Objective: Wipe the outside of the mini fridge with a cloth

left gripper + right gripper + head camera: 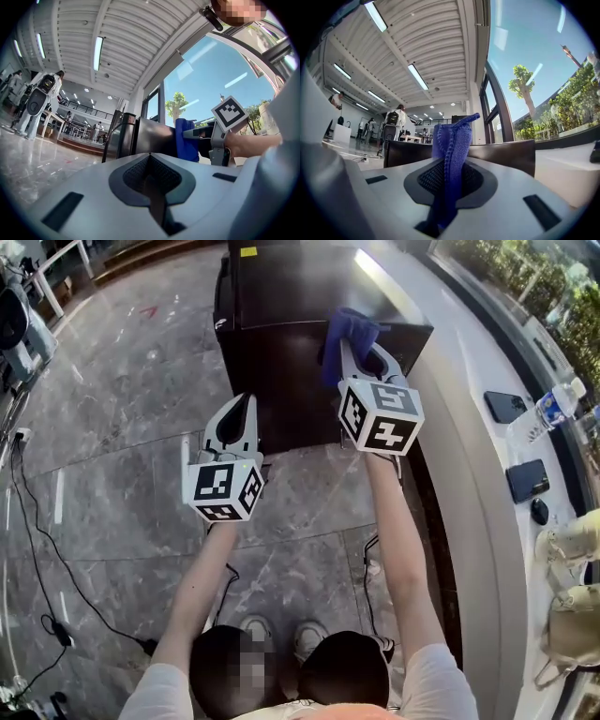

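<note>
Right tongs (447, 185): clamped on a blue knitted cloth (451, 136) that stands up between them.
Left tongs (151, 180): pressed together, nothing between them, at centre left of the head view.
Cloth's place: at the top right edge of the dark boxy mini fridge (281, 306), upper centre.
Surroundings: grey marble floor (122, 399); white surface (469, 456) at right.

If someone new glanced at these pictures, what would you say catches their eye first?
The bright blue cloth stands out first, pinched in the right gripper at the upper front edge of the dark mini fridge. Next comes the left gripper, its fingers closed on nothing, held lower and to the left in front of the fridge.
</note>
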Motion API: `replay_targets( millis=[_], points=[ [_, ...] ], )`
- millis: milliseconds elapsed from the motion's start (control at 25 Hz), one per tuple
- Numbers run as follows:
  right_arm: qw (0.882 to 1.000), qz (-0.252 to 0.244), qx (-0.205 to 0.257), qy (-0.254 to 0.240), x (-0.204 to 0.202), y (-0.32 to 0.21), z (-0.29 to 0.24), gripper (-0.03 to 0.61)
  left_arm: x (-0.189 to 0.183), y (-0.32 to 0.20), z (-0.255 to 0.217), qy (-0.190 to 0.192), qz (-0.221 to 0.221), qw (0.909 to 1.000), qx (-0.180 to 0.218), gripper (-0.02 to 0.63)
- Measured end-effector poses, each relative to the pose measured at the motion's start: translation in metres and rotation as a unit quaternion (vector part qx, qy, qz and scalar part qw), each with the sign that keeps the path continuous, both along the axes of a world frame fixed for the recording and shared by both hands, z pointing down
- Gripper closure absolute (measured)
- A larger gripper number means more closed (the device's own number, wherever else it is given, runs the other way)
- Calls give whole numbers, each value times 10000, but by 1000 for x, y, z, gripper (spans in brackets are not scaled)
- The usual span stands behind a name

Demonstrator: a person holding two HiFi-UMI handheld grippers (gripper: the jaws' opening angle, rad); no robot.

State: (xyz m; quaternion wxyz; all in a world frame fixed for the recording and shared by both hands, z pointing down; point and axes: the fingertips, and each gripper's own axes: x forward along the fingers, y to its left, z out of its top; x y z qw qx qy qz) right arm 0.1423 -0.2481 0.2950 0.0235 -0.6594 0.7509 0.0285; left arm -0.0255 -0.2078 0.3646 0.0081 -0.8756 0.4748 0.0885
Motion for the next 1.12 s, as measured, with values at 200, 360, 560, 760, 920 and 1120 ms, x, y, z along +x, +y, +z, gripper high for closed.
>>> replay_targets(
  millis=[200, 360, 560, 760, 920, 1120],
  points=[
    [9983, 576, 59, -96, 59, 1, -5, 511, 5, -3, 5, -36, 62, 10000, -24, 609],
    [9951, 988, 7, 45, 101, 3, -2, 511, 7, -1, 18, -146, 101, 9998, -69, 609],
    [9887, 1487, -123, -109, 157, 5, 5, 511, 11, 3, 27, 54, 230, 9996, -177, 609],
    [9843, 1742, -268, -91, 190, 4, 10, 511, 11, 5, 27, 60, 257, 9996, -140, 609],
    [9804, 1936, -356, -74, 207, 4, 13, 511, 11, 6, 27, 48, 281, 9996, -86, 609],
    [9799, 1977, -243, -78, 205, 17, 12, 511, 14, 2, 23, -38, 363, 9991, 226, 609]
  ],
)
